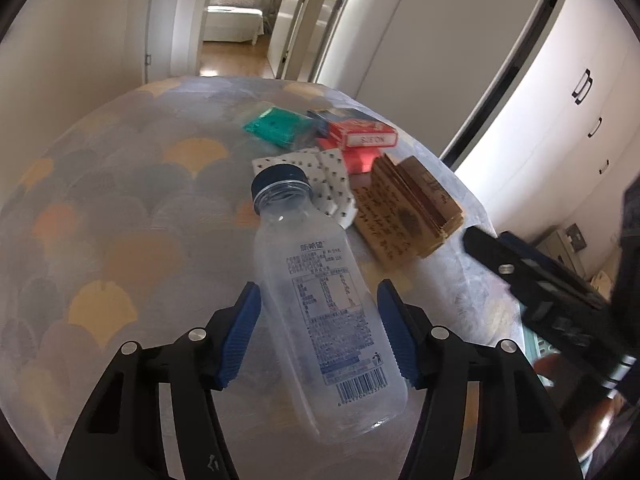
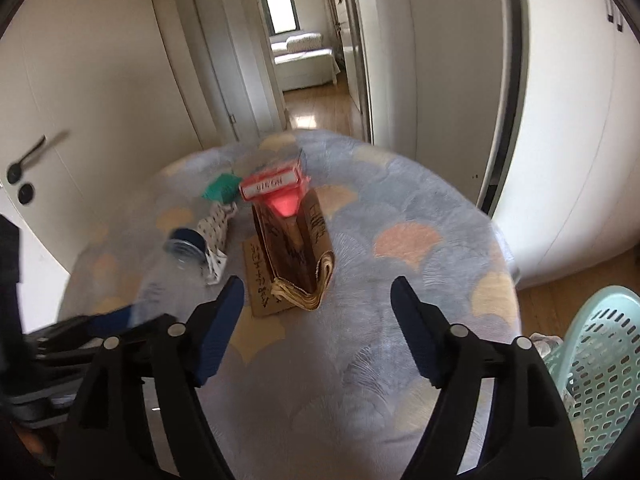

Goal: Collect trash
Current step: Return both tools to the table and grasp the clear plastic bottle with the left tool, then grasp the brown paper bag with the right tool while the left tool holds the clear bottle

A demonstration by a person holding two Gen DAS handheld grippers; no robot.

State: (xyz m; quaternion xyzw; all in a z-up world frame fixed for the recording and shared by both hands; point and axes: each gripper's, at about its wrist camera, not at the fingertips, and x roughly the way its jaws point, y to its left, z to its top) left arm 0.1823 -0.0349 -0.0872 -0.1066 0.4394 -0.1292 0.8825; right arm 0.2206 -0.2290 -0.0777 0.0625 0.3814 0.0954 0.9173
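An empty clear plastic bottle [image 1: 320, 312] with a dark blue cap lies between the blue pads of my left gripper [image 1: 318, 300]; the jaws stand open, with a gap at each side of the bottle. The bottle's cap end also shows blurred in the right wrist view [image 2: 182, 246]. My right gripper [image 2: 318, 294] is open and empty above the table, facing a brown paper booklet [image 2: 298, 256]. Beyond lie a white dotted wrapper [image 1: 328, 180], a red box [image 1: 362, 136] and a green packet [image 1: 276, 126].
A round table [image 1: 120, 208] with a grey scalloped cloth holds everything. A pale green perforated basket [image 2: 600, 368] stands at the right, beside the table. White cupboards [image 1: 560, 100] are at the right, a hallway beyond. The right gripper [image 1: 540, 280] shows at the left view's right edge.
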